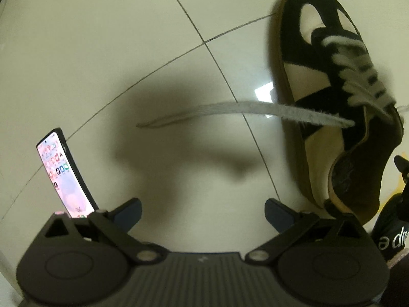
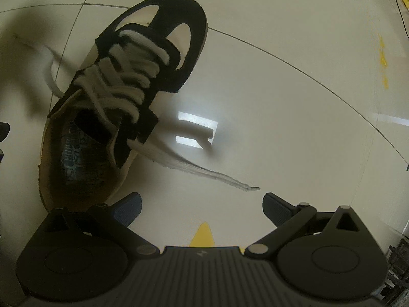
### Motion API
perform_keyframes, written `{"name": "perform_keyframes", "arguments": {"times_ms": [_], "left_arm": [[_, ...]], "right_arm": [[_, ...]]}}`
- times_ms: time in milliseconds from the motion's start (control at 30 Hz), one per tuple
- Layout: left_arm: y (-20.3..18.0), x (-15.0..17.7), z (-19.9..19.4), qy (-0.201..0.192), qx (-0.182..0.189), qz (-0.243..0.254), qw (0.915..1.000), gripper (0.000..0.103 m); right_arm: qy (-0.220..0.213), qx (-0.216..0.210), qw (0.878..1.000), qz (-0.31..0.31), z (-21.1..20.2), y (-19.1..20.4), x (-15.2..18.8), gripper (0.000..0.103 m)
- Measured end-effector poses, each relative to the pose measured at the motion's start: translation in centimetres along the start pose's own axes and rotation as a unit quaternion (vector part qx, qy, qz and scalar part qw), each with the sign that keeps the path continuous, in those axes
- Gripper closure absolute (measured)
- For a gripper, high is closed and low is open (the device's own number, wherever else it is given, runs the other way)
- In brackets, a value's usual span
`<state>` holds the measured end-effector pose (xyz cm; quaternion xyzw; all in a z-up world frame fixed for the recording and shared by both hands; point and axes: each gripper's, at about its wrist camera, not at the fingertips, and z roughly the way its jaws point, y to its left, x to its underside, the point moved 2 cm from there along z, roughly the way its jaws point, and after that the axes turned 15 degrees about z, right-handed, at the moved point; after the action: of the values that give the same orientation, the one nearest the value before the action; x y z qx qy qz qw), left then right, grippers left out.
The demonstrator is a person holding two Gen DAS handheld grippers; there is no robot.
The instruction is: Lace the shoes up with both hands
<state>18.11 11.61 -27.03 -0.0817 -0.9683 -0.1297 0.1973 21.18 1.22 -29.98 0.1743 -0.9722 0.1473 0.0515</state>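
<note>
tiled floor (image 1: 102, 51); both tools (image 1: 202, 212) (image 2: 202, 209) spread, empty, beside shoe (image 2: 133, 76).

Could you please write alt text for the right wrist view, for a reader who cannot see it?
A black and cream shoe sits on a pale tiled floor, one loose lace end trailing toward the open, empty right gripper in the foreground.

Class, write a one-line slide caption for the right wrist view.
Open right tongs hover near an unlaced black-and-white sneaker, loose lace end trailing on the tiled floor.
</note>
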Motion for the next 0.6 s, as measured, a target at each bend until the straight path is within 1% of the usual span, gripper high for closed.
{"name": "perform_keyframes", "arguments": {"times_ms": [100, 133, 233, 300, 367, 433, 467, 533, 600], "left_arm": [[-0.2, 0.3, 0.3, 0.002, -0.005, 0.009, 1.0, 0.0], [-0.3, 0.4, 0.6, 0.002, 0.0, 0.009, 1.0, 0.0], [-0.3, 0.6, 1.1, 0.01, 0.028, -0.011, 0.9995, 0.0], [-0.2, 0.4, 1.1, 0.015, 0.046, -0.036, 0.9982, 0.0], [0.4, 0.4, 1.2, 0.014, 0.075, -0.076, 0.9942, 0.0], [0.1, 0.5, 1.2, 0.019, 0.104, -0.098, 0.9896, 0.0], [-0.1, 0.4, 1.2, 0.021, 0.117, -0.103, 0.9876, 0.0], [-1.2, 0.3, 1.1, 0.028, 0.13, -0.094, 0.9866, 0.0], [-2.2, 0.2, 0.9, 0.039, 0.123, -0.088, 0.9877, 0.0]], "right_arm": [[0.005, 0.001, 1.0, 0.003, 0.3, 0.2, -0.5, 0.0], [0.007, 0.001, 1.0, 0.004, 0.5, 0.5, -0.6, 0.0], [0.014, 0.0, 1.0, 0.009, 1.1, 1.1, -0.9, 0.0], [0.021, -0.019, 0.999, 0.035, 1.2, 0.9, -1.2, 0.0], [0.025, -0.04, 0.996, 0.071, 0.9, 0.2, -1.5, 0.0], [0.024, -0.05, 0.994, 0.097, 0.8, -0.5, -1.6, 0.0], [0.024, -0.049, 0.993, 0.102, 0.9, -0.7, -1.5, 0.0], [0.026, -0.035, 0.994, 0.1, 1.3, -0.6, -1.3, 0.0], [0.029, -0.028, 0.994, 0.1, 1.6, -0.4, -1.3, 0.0]]}}
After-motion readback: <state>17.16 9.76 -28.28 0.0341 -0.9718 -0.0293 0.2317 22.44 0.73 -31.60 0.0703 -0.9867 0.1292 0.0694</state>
